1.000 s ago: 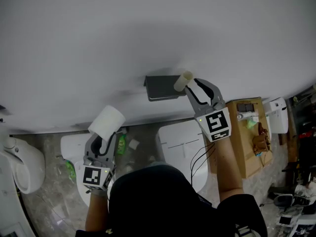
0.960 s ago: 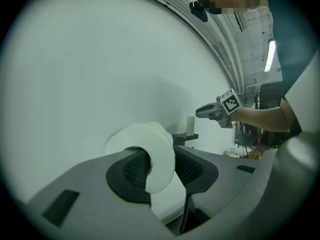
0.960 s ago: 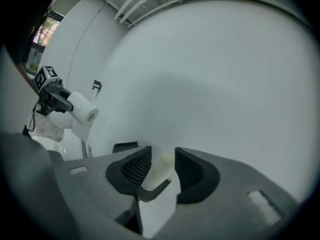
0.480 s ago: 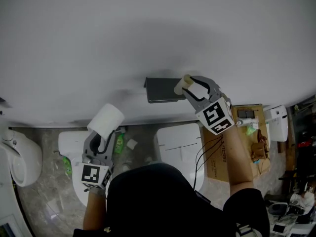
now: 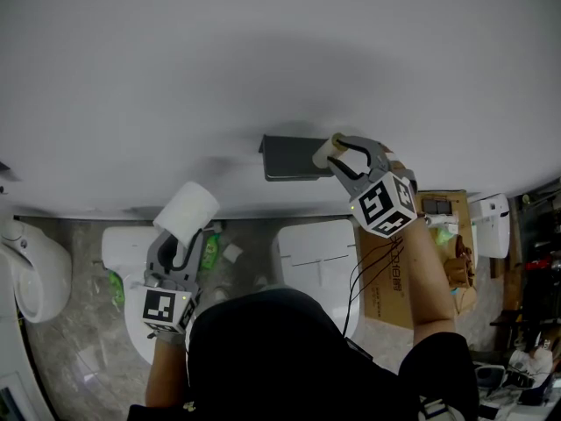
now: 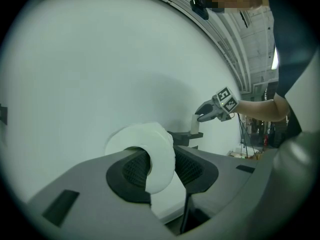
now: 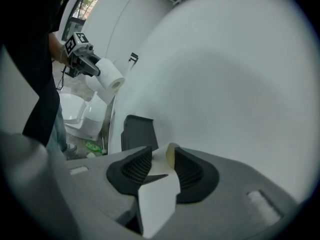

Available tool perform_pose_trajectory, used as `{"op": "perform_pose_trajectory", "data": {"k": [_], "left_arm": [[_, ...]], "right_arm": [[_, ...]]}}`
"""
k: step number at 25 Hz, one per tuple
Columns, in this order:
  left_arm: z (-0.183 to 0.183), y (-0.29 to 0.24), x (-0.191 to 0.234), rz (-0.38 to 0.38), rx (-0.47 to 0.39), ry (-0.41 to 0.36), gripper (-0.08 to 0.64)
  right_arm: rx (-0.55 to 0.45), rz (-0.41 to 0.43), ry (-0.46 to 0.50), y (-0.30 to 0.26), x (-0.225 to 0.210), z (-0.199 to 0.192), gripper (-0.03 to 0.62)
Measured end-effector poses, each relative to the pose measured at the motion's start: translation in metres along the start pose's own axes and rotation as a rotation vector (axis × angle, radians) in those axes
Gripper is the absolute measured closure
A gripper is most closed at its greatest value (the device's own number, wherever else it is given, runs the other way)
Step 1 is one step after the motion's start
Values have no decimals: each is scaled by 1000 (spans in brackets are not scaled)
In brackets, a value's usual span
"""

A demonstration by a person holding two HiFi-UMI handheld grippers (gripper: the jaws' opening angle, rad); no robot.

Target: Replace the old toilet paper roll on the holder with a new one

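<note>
A full white toilet paper roll (image 5: 189, 209) is clamped in my left gripper (image 5: 184, 238), held up at the left near the wall; the left gripper view shows the roll (image 6: 146, 145) pressed between both pads. My right gripper (image 5: 338, 154) is shut on the old roll (image 5: 325, 152), a nearly bare cardboard tube, at the right end of the dark wall holder (image 5: 289, 156). Its jaws have just been closing, with the tube (image 7: 171, 156) between them. A loose strip of paper (image 7: 159, 199) hangs from the tube. The holder (image 7: 137, 133) lies just left of the jaws.
The white wall (image 5: 280, 60) fills the upper view. Below stand a white toilet (image 5: 317, 254), a second one (image 5: 123, 261) at the left and another fixture (image 5: 35, 279) at the far left. Green bottles (image 5: 213, 254) lie on the floor. A cardboard box (image 5: 438, 253) stands at the right.
My right gripper has rolled at the wrist and sunk slightly, the tube staying by the holder's right end. The left gripper and its roll have kept still.
</note>
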State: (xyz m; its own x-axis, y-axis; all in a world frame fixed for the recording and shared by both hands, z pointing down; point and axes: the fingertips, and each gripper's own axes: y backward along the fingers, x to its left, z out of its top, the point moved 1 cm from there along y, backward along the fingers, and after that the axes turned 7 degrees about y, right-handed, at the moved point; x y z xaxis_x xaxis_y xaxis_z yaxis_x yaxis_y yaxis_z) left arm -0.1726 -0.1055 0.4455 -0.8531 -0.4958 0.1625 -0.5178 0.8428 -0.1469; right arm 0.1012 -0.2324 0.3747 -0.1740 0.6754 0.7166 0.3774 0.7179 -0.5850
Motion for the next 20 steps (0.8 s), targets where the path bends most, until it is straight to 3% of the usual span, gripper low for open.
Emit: {"op": "perform_pose_trajectory", "data": {"k": [10,12,15,16,20], "left_arm": [[0,2,-4,-2,5,37,411],[1,1,-6,-4,7,52,411],[-4,4,-6,-23,0,12,411],[-4,5,-7,-24,2,15,411],[0,6,-10,-33,0,16,411]], "right_arm": [[27,65,15,6,10,-2,515],[22,61,-5,7,10,-3,519],[23,46,-26,10,12,-5,540],[31,32,-23,11,12,-7,571],[32,-31,-42,20,8,-13,571]]}}
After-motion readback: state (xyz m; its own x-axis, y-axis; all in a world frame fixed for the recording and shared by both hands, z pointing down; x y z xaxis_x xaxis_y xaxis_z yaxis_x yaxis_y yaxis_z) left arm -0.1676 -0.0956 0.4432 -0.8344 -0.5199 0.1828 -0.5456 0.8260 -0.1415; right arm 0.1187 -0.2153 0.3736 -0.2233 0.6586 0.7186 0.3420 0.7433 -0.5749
